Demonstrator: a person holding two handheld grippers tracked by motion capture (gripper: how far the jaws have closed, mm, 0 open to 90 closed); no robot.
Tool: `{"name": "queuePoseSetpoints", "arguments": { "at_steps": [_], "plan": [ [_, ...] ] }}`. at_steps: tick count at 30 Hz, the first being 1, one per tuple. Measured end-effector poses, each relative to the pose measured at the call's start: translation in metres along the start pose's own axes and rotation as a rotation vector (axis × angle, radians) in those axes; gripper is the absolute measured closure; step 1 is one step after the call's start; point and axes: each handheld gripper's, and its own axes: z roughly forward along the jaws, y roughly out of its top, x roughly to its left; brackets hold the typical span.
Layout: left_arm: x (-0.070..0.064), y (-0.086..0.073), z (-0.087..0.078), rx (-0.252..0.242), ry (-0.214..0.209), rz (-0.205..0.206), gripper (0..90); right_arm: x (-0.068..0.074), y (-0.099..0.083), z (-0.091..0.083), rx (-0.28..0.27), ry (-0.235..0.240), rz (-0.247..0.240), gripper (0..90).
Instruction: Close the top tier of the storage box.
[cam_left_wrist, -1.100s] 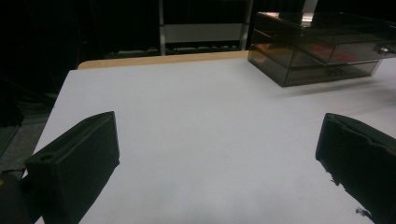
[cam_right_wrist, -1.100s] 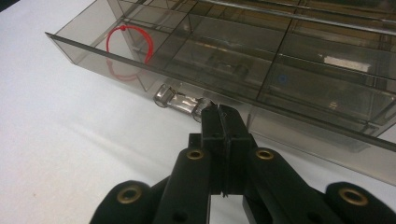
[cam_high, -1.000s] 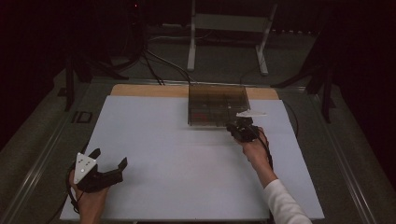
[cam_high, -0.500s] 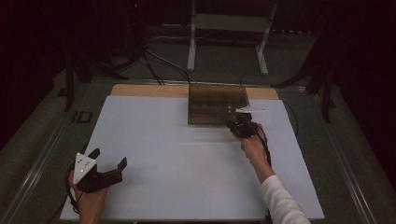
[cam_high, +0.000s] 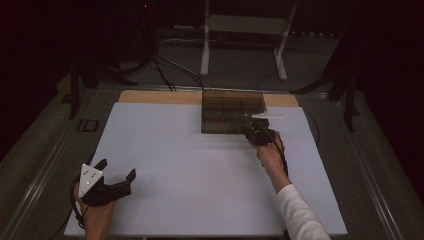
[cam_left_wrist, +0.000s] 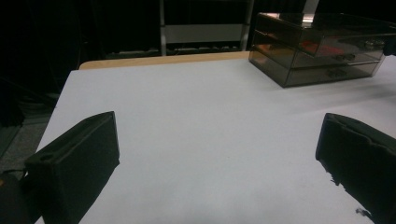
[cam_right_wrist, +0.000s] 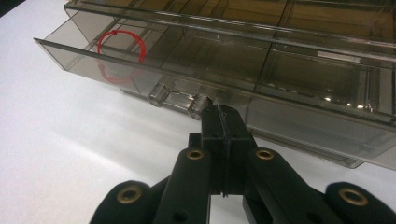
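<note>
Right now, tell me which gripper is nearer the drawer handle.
Right. The right gripper is shut at the drawer handle of the clear drawer box; the left gripper sits open at the table's near left corner.

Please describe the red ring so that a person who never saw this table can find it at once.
Find the smoky clear drawer box at the far edge of the white table. One drawer is pulled partly out, its handle just ahead of the right gripper. The red ring lies inside it, at the end away from the fingers, the only brightly coloured thing there.

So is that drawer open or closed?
Open a bit. In the right gripper view the drawer sticks out from the box, left end farthest, a red ring inside. The right gripper sits by its handle.
</note>
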Motion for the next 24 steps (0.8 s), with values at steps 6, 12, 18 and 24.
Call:
{"name": "queuePoseSetpoints", "arguments": {
  "at_steps": [6, 12, 18, 24],
  "plan": [
    [0.000, 0.000, 0.000, -0.001, 0.000, 0.001, 1.1, 0.000, 0.004, 0.002, 0.007, -0.007, 0.006, 90.0],
    [0.000, 0.000, 0.000, -0.001, 0.000, -0.001, 1.1, 0.000, 0.011, 0.003, -0.001, -0.013, 0.015, 90.0],
    [0.000, 0.000, 0.000, 0.000, 0.000, 0.001, 1.1, -0.004, 0.011, 0.005, -0.008, -0.023, 0.040, 90.0],
    [0.000, 0.000, 0.001, 0.002, 0.000, 0.002, 1.1, -0.006, 0.012, 0.006, -0.013, -0.032, 0.044, 90.0]
  ]
}}
